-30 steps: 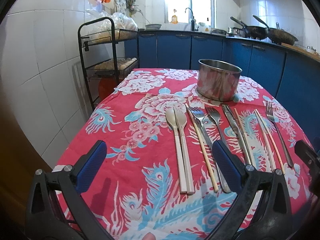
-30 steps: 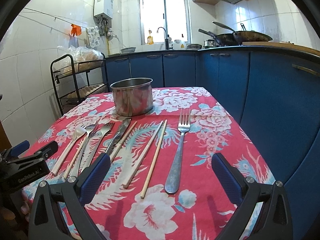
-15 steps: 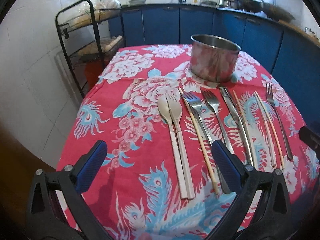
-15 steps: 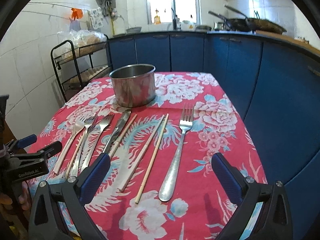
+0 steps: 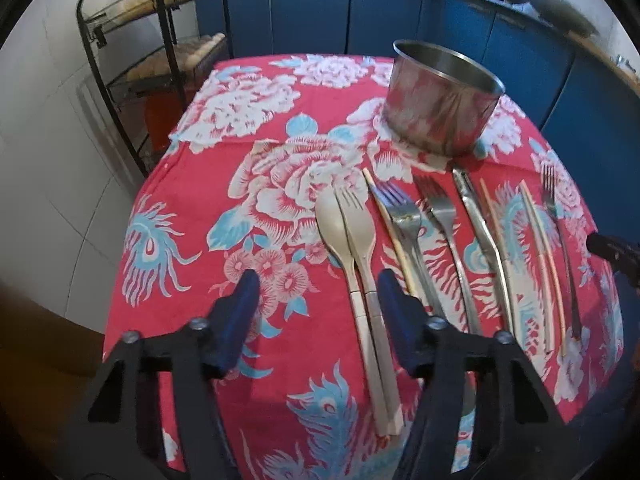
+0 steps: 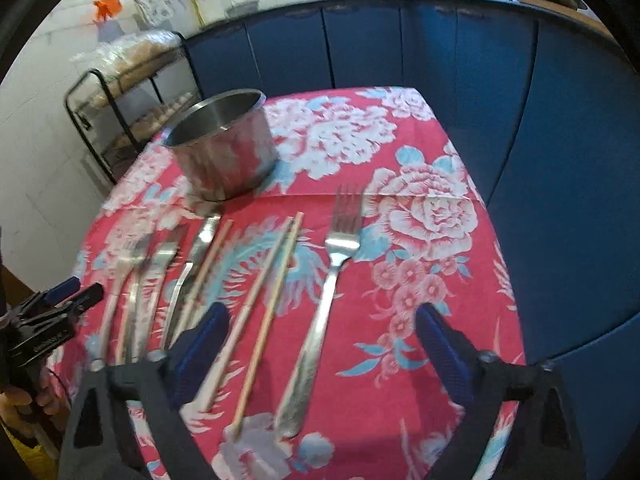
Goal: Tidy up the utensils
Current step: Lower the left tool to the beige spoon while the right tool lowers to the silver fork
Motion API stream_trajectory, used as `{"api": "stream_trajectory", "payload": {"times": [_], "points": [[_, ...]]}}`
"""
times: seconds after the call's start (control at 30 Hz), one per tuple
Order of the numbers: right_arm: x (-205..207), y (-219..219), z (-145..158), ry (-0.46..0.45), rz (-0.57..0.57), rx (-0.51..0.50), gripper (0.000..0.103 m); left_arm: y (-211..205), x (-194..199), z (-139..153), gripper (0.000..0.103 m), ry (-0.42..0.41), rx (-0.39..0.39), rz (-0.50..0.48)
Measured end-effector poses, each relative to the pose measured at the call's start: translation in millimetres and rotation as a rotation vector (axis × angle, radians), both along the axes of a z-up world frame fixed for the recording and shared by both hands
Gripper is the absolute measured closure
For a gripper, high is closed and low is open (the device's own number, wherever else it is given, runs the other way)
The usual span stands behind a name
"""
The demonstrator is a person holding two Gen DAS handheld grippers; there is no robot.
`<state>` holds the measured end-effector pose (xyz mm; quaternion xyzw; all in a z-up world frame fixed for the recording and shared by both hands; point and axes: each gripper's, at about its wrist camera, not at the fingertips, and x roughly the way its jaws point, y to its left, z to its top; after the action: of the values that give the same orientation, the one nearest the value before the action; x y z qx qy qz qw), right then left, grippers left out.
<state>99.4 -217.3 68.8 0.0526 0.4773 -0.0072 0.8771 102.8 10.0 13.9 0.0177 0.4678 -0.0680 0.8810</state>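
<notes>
Your left gripper (image 5: 318, 294) hangs low in its frame over the red floral tablecloth (image 5: 192, 208), jaws closing on nothing but cloth; the beige plastic spoon (image 5: 340, 256) and beige plastic fork (image 5: 366, 256) lie side by side just right of the gap, handles running down past the right blue pad (image 5: 394, 300). Your right gripper (image 6: 320, 340) is closing too, still spread wide, with the pair of pale wooden chopsticks (image 6: 264, 300) and the long steel fork (image 6: 320, 312) lying between its pads, untouched. The round stainless steel pot (image 6: 224, 148) stands upright at upper left there, beyond the utensil row.
</notes>
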Motion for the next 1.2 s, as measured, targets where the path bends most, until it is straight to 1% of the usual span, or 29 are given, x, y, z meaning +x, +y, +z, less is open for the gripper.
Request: {"api": "stream_trajectory", "payload": {"times": [0.1,0.13,0.23,0.3,0.43,0.57,0.7,0.73,0.8,0.83,0.9,1.07,1.13,1.17,1.2], "points": [[10.7,-1.5,-4.6,0.042,0.010,0.000,0.024,-1.6,5.8,-5.1,0.063,0.031,0.009,-0.012],[13.0,-1.5,-5.2,0.049,0.016,0.002,0.025,-2.1,7.0,-6.4,0.063,0.038,0.012,-0.017],[21.4,0.9,-7.4,0.079,0.036,0.000,0.027,-4.3,9.0,-5.4,0.063,0.033,0.031,-0.030],[25.9,2.5,-9.2,0.093,0.046,-0.009,0.030,-3.4,10.5,-5.1,0.063,0.038,0.034,-0.035],[34.9,5.1,-13.8,0.133,0.069,-0.011,0.035,3.0,14.9,-6.1,0.062,0.063,0.038,-0.014],[40.8,8.1,-18.0,0.156,0.080,-0.035,0.038,9.7,16.6,-6.4,0.062,0.080,0.027,0.012],[45.1,8.7,-24.9,0.191,0.085,-0.033,0.043,6.9,18.0,-8.2,0.062,0.119,-0.015,-0.011],[46.1,8.5,-26.4,0.200,0.083,-0.032,0.044,3.8,18.7,-10.1,0.061,0.129,-0.005,-0.015],[48.1,7.7,-29.6,0.214,0.079,-0.036,0.048,-3.9,19.7,-11.5,0.061,0.117,0.048,-0.029],[49.3,7.6,-30.1,0.212,0.077,-0.050,0.048,-6.5,19.8,-11.2,0.061,0.103,0.061,-0.035],[50.8,7.1,-30.5,0.217,0.077,-0.067,0.050,-8.2,22.2,-10.7,0.060,0.094,0.076,-0.039],[55.1,7.0,-30.7,0.243,0.100,-0.079,0.051,-5.2,32.7,-10.5,0.060,0.075,0.099,-0.033],[58.6,6.4,-30.9,0.258,0.114,-0.077,0.051,-5.9,37.4,-10.1,0.070,0.073,0.085,-0.068],[60.0,6.4,-30.9,0.265,0.119,-0.075,0.051,-7.2,39.5,-10.1,0.083,0.074,0.069,-0.099],[62.6,5.7,-30.7,0.276,0.126,-0.071,0.051,-9.4,40.9,-9.9,0.094,0.083,0.056,-0.125]]}}
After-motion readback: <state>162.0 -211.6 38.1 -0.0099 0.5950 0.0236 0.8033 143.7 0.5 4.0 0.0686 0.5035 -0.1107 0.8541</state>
